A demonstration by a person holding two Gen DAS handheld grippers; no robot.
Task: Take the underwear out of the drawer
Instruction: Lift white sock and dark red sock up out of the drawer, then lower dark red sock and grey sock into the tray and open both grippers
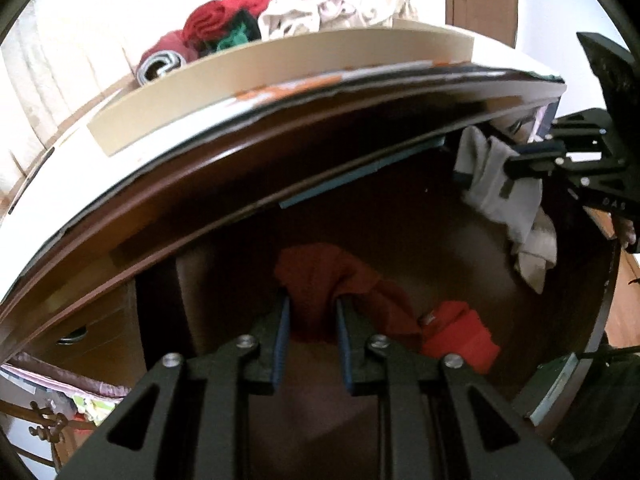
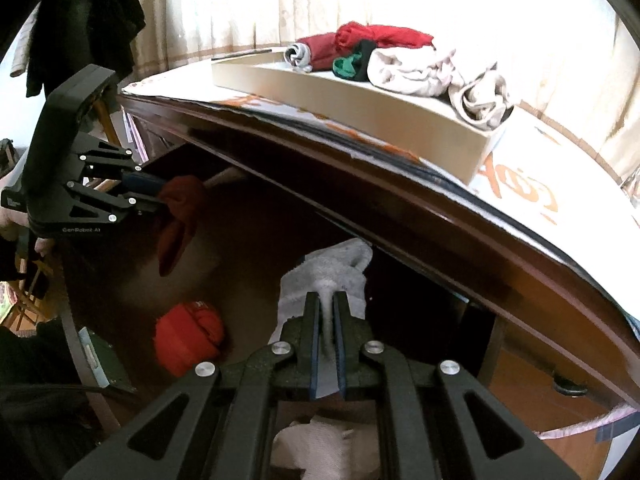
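My left gripper (image 1: 312, 304) is shut on dark red underwear (image 1: 320, 276) and holds it above the open dark wooden drawer (image 1: 440, 240). It also shows in the right wrist view (image 2: 162, 200) with the red cloth (image 2: 180, 216) hanging from it. My right gripper (image 2: 327, 300) is shut on grey-white underwear (image 2: 332, 268), lifted over the drawer; it shows in the left wrist view (image 1: 510, 160) with the grey cloth (image 1: 492, 184). A bright red folded piece (image 1: 460, 336) (image 2: 188, 336) lies on the drawer bottom.
A cardboard box (image 2: 360, 96) on the desk top above the drawer holds red, green and beige garments (image 2: 384, 52). The desk edge (image 2: 440, 200) overhangs the drawer. A lower drawer front with a handle (image 1: 72, 336) is at left.
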